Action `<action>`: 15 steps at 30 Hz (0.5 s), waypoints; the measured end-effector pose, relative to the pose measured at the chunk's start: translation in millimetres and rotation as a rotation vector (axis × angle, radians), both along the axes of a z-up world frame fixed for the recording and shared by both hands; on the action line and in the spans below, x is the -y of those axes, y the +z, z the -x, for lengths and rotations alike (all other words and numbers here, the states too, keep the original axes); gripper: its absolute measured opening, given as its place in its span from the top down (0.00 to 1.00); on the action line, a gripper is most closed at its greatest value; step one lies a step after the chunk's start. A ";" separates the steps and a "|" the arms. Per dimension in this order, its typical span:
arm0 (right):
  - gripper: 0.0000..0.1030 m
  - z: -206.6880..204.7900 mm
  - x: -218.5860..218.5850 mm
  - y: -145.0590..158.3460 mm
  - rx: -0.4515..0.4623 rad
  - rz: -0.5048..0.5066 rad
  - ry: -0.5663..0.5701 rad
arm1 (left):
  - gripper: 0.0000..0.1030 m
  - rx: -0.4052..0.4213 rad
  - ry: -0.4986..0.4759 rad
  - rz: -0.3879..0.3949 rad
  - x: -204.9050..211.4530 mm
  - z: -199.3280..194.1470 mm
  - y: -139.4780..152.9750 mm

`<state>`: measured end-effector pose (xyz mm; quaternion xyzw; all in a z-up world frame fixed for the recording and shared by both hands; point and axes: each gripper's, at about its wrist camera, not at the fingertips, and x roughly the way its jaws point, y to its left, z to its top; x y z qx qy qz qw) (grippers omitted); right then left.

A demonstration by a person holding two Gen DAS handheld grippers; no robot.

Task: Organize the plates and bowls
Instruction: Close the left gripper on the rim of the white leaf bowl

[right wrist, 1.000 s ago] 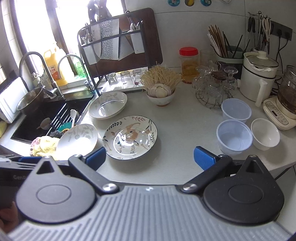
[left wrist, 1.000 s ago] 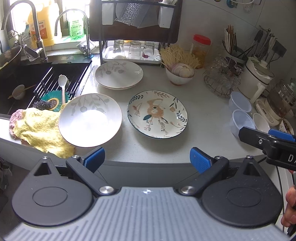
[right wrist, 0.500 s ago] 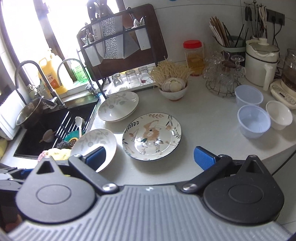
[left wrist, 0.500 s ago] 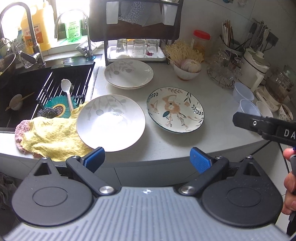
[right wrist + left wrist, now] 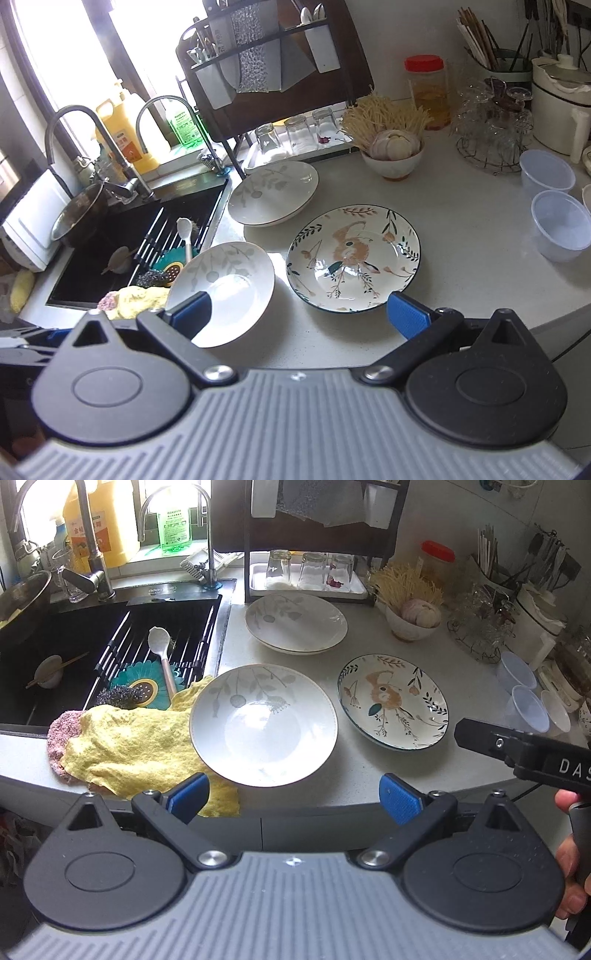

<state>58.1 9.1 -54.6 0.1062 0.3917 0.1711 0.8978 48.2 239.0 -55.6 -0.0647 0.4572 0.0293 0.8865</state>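
Three dishes lie on the white counter. A white leaf-pattern plate point(image 5: 263, 724) point(image 5: 225, 288) sits nearest, partly on a yellow cloth. A second leaf-pattern plate point(image 5: 295, 622) point(image 5: 272, 192) lies behind it. A floral plate with a fox point(image 5: 393, 700) point(image 5: 352, 256) lies to the right. My left gripper point(image 5: 293, 799) is open and empty, just short of the counter edge before the near white plate. My right gripper point(image 5: 300, 314) is open and empty, above the counter edge between the near white plate and the floral plate. The right gripper's body shows in the left wrist view point(image 5: 524, 751).
A black sink point(image 5: 74, 657) with a rack, spoon and scrubbers lies left. A yellow cloth point(image 5: 129, 742) drapes the counter edge. Clear plastic bowls point(image 5: 559, 225) and a white bowl stand right. A garlic bowl point(image 5: 393, 151), glasses tray, red-lid jar and dish rack stand behind.
Both grippers have moved forward and closer to the counter, so the plates appear larger. Both stay open and nothing has been taken hold of.
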 end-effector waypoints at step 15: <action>0.00 -38.5 -39.3 -53.5 -0.144 -0.046 -0.081 | 0.03 -0.094 -0.027 -0.010 -68.7 -63.1 -49.5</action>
